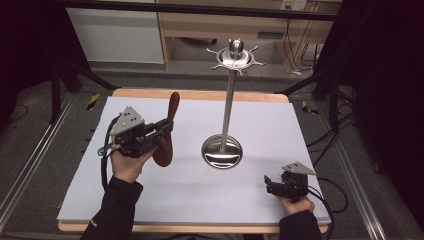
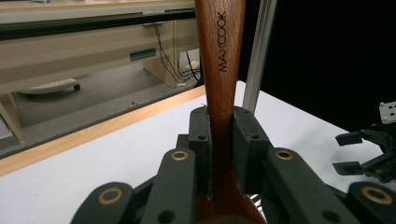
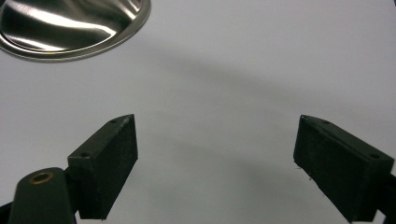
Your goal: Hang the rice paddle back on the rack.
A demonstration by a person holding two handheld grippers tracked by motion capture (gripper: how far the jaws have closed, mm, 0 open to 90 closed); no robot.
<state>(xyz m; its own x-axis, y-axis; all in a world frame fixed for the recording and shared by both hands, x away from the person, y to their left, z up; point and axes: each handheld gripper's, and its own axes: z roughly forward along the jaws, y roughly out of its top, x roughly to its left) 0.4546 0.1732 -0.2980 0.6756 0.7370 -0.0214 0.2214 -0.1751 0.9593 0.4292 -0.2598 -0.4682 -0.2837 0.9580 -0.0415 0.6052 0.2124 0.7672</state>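
A person's left gripper is pinching a wooden spoon upright above the table, left of the hook stand. The right gripper is resting, jaws spread. Best raising the spoon steadily toward a hook.

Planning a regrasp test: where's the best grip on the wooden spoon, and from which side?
Grip the narrow neck of the spoon just above the bowl, coming in from the side across its thin faces. The handle flares wider above and the bowl swells below, so the waist resists sliding either way. The left hand-held gripper is shut there, spoon upright.
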